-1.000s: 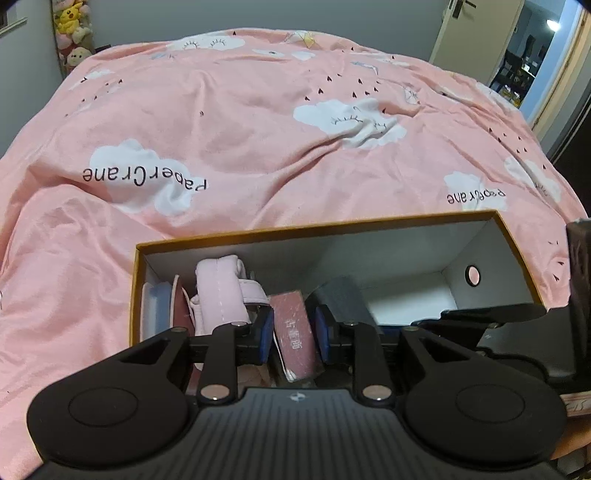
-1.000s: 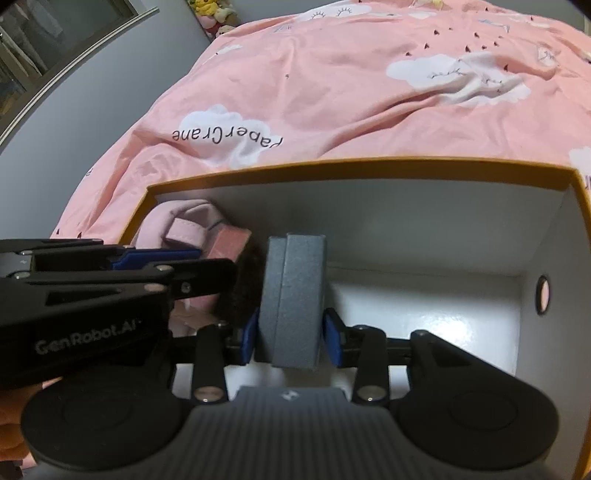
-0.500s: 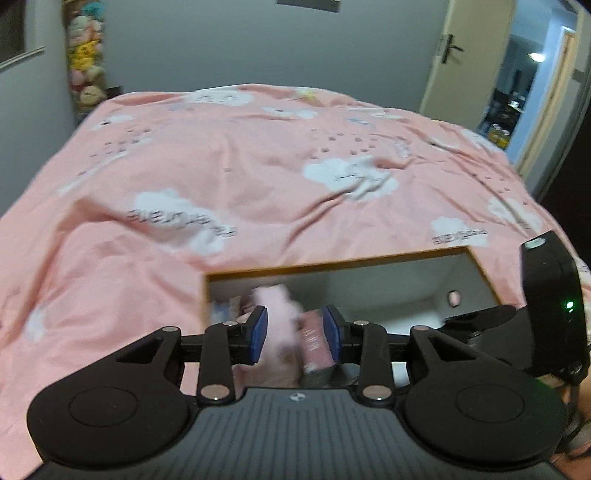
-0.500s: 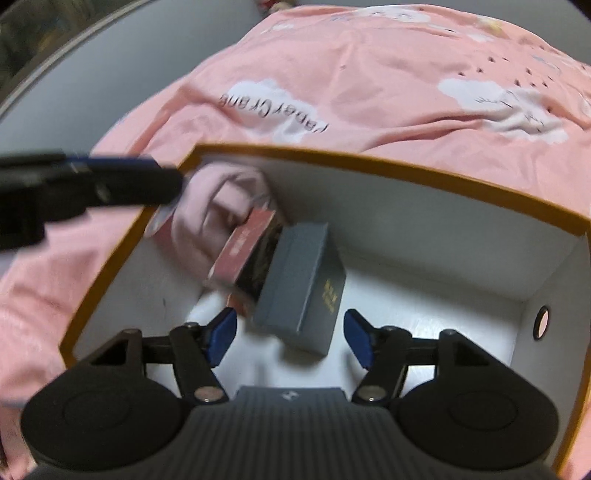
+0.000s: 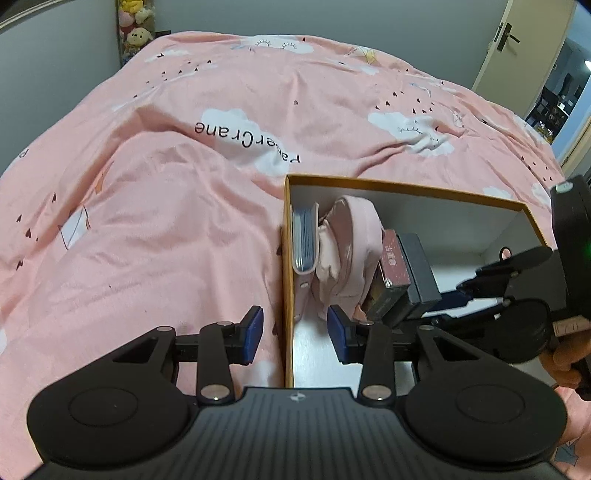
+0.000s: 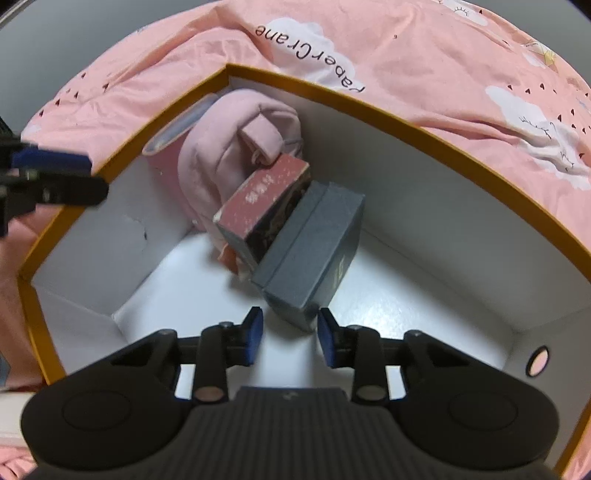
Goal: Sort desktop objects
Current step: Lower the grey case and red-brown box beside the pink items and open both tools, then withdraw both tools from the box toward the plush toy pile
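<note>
An orange-rimmed white box [image 5: 406,184] lies on the bed. Inside it, from the left wall: a blue-grey booklet [image 5: 304,240], a pink cloth bag [image 5: 354,236], a red box [image 5: 393,258] and a grey box [image 5: 419,266]. My left gripper [image 5: 295,334] straddles the left wall with its jaws opening, pads clear of the wall. My right gripper [image 6: 290,336] hangs over the box floor, jaws closing. The near corner of the grey box [image 6: 314,251] sits just ahead of its fingertips, and no pad presses on it. That box leans on the red box [image 6: 258,199].
A pink bedsheet [image 5: 166,221] with cloud prints spreads all around the box. Plush toys [image 5: 135,33] stand at the far back left and a door [image 5: 517,48] at the back right. A hand [image 5: 569,354] holds the right gripper. The box's right wall has a finger hole [image 6: 537,363].
My right gripper let go of the grey box, which now leans tilted on the red box, and the wrist rolled. My left gripper slid left from inside the box to its left wall, jaws wider.
</note>
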The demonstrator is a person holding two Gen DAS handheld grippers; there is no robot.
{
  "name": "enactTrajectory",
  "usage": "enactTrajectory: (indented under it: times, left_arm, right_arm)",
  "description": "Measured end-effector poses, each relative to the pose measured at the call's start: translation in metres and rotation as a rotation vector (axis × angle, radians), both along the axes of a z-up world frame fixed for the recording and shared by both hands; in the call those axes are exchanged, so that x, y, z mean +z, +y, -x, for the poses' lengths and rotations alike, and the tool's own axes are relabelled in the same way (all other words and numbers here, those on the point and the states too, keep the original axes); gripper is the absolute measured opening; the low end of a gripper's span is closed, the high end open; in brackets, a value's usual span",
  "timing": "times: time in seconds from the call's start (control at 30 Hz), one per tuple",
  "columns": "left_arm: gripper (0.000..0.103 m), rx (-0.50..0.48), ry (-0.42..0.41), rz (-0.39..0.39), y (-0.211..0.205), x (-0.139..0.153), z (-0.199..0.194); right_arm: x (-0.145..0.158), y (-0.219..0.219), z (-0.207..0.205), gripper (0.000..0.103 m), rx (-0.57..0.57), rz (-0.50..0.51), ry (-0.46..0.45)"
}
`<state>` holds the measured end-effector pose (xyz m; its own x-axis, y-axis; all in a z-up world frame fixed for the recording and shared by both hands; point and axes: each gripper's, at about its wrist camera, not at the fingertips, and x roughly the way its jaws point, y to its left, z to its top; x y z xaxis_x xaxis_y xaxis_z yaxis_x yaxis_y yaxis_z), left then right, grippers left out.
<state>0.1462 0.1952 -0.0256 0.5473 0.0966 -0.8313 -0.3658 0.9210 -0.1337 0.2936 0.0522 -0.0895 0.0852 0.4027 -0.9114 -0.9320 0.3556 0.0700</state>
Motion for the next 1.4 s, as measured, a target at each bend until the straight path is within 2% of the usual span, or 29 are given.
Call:
enactTrajectory:
  times: [0.17,0.3,0.4,0.47,0.63,0.73,0.97,1.13,1.4]
  left_arm:
    - [0.042,-0.019,0.000,0.016,-0.003,-0.004,-0.001]
    - [0.036,-0.039,0.010,0.012,-0.007,-0.007,-0.004]
    - [0.034,-0.042,0.017,-0.003,-0.009,-0.008,-0.004]
    - [0.034,-0.044,0.020,-0.011,-0.010,-0.008,-0.005]
    - [0.032,-0.031,0.024,-0.015,-0.011,-0.007,-0.006]
    - [0.031,-0.031,0.025,-0.018,-0.012,-0.007,-0.006]
    - [0.031,-0.026,0.025,-0.012,-0.012,-0.007,-0.005]
    - [0.031,-0.026,0.027,-0.015,-0.013,-0.007,-0.006]
    - [0.030,-0.026,0.025,-0.021,-0.010,-0.006,-0.006]
  right_arm:
    - [-0.001,0.008,-0.003,0.035,-0.025,-0.022,-0.014]
    - [-0.001,0.012,-0.006,0.036,-0.051,-0.041,-0.024]
    - [0.001,0.013,-0.005,0.041,-0.053,-0.050,-0.025]
    - [-0.001,0.014,-0.004,0.052,-0.030,-0.045,-0.021]
    - [-0.002,0.020,-0.004,0.055,-0.053,-0.049,-0.007]
    - [-0.002,0.023,-0.009,0.055,-0.091,-0.055,0.018]
    - [-0.003,0.029,-0.011,0.046,-0.105,-0.042,-0.013]
    - [-0.007,0.031,-0.018,0.047,-0.146,-0.041,0.013]
    - [-0.006,0.031,-0.013,0.047,-0.126,-0.022,-0.003]
